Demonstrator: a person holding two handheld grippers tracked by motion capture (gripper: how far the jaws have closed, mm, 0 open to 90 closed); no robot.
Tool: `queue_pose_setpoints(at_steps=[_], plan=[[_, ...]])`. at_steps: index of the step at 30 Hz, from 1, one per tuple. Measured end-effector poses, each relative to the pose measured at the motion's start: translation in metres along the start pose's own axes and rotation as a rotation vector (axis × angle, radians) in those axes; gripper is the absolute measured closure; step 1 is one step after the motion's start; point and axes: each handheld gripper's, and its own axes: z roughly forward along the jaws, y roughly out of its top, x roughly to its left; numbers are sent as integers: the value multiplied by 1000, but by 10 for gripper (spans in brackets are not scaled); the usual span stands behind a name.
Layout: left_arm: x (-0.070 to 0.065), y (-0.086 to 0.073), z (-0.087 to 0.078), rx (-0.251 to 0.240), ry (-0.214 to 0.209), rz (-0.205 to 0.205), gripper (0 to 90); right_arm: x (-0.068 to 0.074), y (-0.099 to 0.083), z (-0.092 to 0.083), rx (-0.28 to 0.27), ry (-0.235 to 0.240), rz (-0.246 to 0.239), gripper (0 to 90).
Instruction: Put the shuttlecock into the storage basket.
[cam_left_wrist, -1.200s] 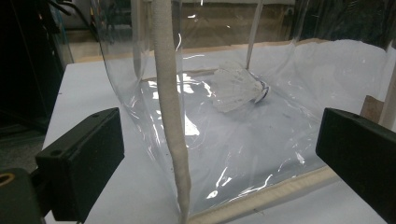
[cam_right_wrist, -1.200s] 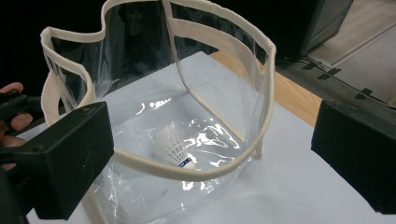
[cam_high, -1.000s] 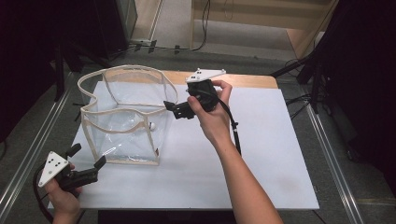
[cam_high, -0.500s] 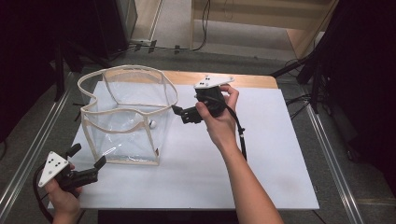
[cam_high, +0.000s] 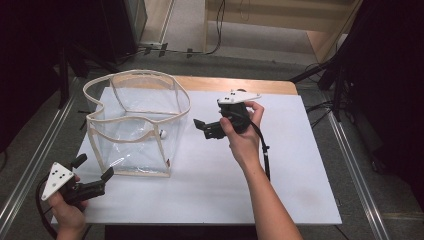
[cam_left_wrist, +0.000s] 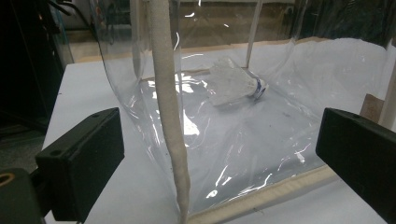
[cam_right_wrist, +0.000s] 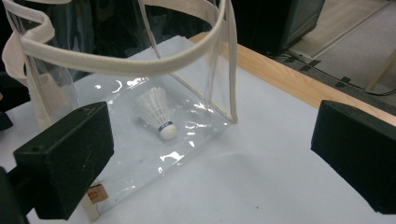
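The right gripper (cam_high: 200, 125) is now farther from the clear plastic bag with cream fabric trim (cam_high: 135, 125) than one second ago: then its tips were at the bag's right wall, now they stand apart from it, at about 3 o'clock of the bag. Its jaws are wide open and hold nothing. The white feather shuttlecock with a blue band (cam_right_wrist: 158, 114) lies on its side on the bag's floor, the cork pointing toward the right gripper. I judge that the putting-in step is done and that the hand is retreating.

The left gripper (cam_high: 92, 172) has not changed place in this second. It waits at about 7 o'clock of the bag, near the front corner, with the jaws spread wide and empty, not touching the bag.

In the high view the shuttlecock (cam_high: 161, 133) is only a small pale spot behind the shiny plastic, so its pose is read from the gripper views. In the left gripper view a cream seam (cam_left_wrist: 170, 121) crosses the wall in front, and reflections blur the feathers (cam_left_wrist: 236, 84). The small brown tag (cam_right_wrist: 95, 193) at the bag's lower corner is too small to read.
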Motion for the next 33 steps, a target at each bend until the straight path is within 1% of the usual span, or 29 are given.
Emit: queue_pose_setpoints(at_steps=[7, 12, 14, 16, 18, 20, 23, 24, 26, 29, 31, 33], plan=[[0, 0, 0, 0, -1, 0, 18, -6, -13, -4, 1, -15, 11, 0], [0, 0, 0, -1, -2, 2, 18, -9, -20, -6, -2, -26, 8, 0], [0, 0, 0, -1, -1, 0, 18, -11, -26, -8, -1, -33, 16, 0], [0, 0, 0, -1, -1, 2, 18, -12, -27, -9, -2, -35, 22, 0], [0, 0, 0, -1, -1, 2, 18, -14, -33, -12, -11, -41, 23, 0], [0, 0, 0, -1, -2, 3, 18, -15, -36, -14, -12, -44, 26, 0], [0, 0, 0, -1, -2, 4, 18, -19, -45, -18, -13, -61, 27, 0], [0, 0, 0, -1, -2, 4, 18, -19, -45, -18, -13, -61, 27, 0], [0, 0, 0, 0, -1, 5, 18, -22, -52, -21, -20, -66, 39, 0], [-1, 0, 0, -1, -1, 5, 18, -24, -56, -24, -16, -73, 46, 0], [-1, 0, 0, -1, -1, 4, 18, -27, -63, -27, -16, -80, 57, 0], [-1, 0, 0, 0, -2, 4, 18, -28, -65, -28, -17, -82, 57, 0]])
